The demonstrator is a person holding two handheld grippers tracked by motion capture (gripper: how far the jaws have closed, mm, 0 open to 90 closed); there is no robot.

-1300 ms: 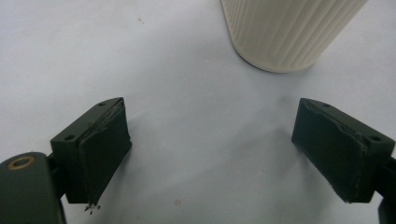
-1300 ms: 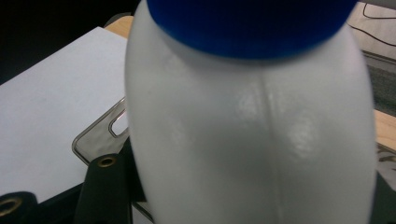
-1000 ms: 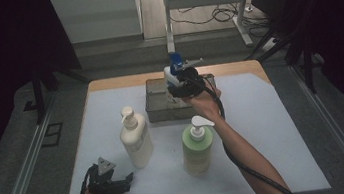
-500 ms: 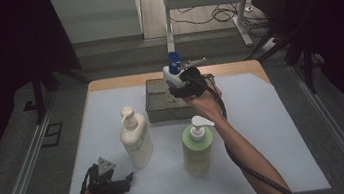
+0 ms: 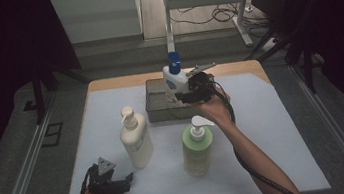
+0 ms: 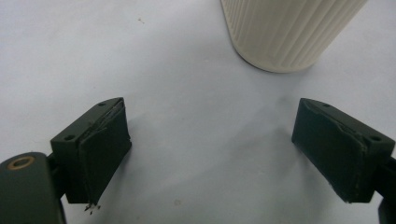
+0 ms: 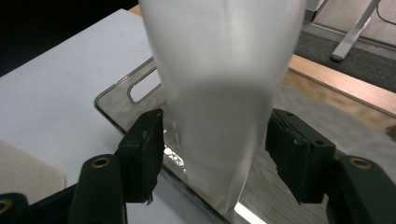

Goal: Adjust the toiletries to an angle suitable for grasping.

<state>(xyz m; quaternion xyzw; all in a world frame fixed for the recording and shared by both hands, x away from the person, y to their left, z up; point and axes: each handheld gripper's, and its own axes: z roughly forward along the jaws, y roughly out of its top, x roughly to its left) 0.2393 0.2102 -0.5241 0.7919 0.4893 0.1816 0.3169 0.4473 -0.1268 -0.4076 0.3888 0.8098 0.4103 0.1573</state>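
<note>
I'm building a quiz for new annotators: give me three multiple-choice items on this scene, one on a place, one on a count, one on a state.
1. Where is the white bottle with the blue cap?
A. over the metal tray
B. beside the left gripper
C. on the floor

2. How many pump bottles stand on the white table?
A. one
B. two
C. four

3. How do the left gripper's jaws stand?
A. shut on a bottle
B. shut on nothing
C. open with nothing between them

Answers: 1 A, the right gripper holds it above the tray. 2 B, the cream pump bottle and the green pump bottle. 3 C, the left gripper view shows bare table between them.
</note>
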